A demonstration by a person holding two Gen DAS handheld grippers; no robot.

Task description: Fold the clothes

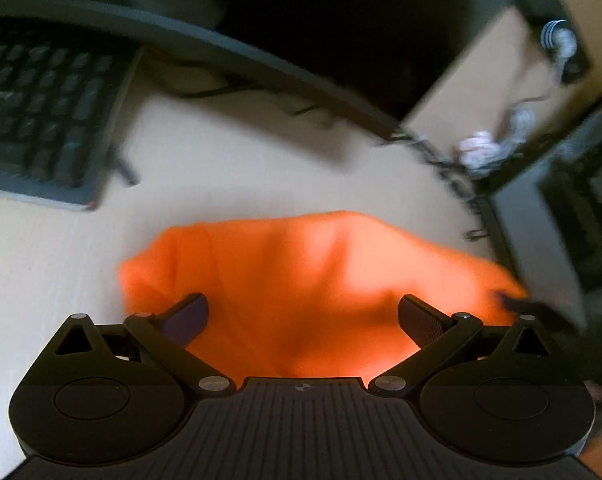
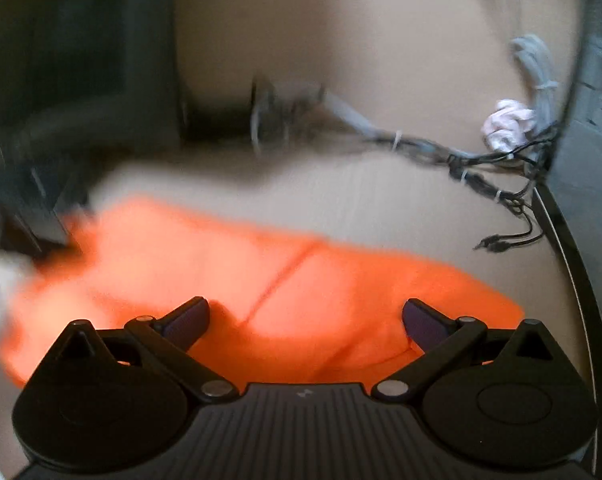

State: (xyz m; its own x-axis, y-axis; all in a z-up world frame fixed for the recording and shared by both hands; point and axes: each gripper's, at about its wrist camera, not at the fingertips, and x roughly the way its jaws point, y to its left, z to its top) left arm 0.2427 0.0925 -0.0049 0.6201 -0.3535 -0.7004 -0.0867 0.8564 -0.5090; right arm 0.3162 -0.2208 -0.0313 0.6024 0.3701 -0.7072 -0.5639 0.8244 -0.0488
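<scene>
Rumpled orange cloth [image 1: 301,280] (soft, matte)

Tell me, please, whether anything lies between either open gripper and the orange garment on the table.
Nothing visible does. The left gripper and the right gripper both have their jaws spread directly over the orange garment. The keyboard and the cables lie on the table away from it.

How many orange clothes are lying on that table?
1. A single bright orange fabric garment lies bunched on the cream table, just ahead of both open tools. More could lie outside these views.
</scene>
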